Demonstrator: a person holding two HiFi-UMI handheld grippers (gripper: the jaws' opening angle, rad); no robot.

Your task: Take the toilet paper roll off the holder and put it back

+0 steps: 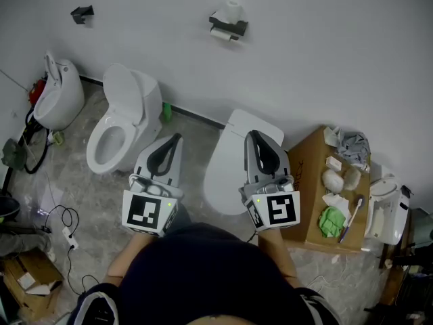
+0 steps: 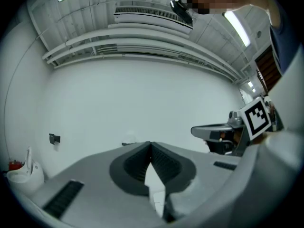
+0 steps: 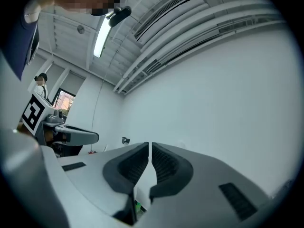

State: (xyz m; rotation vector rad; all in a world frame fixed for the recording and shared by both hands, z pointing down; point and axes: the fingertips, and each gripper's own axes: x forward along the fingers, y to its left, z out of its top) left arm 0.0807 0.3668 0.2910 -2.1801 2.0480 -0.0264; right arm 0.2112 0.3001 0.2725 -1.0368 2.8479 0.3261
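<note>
White wall fills the space ahead of both tools, and on it, well beyond and above the tips and roughly between them, hangs the toilet paper roll (image 1: 233,9) on its black holder (image 1: 229,26). White paper seems to show both above and below the bracket, though it is too small to tell how it is mounted. The left hand-held gripper (image 1: 177,139) is clenched, its ribbed pads pressed together at the tips with nothing between them. The right hand-held gripper (image 1: 254,135) is closed too and empty, with only a hairline slit between its pads. Both are held low in front of the person, side by side and well apart from the roll. Just beyond and to the left of the left hand-held gripper stands a toilet with its lid up (image 1: 114,133). A second toilet with its lid down (image 1: 226,168) lies between the two tools and under the right one. Just to the right of the right hand-held gripper is a cardboard box (image 1: 312,181), its top carrying a green cloth (image 1: 331,221) and other small items.
</note>
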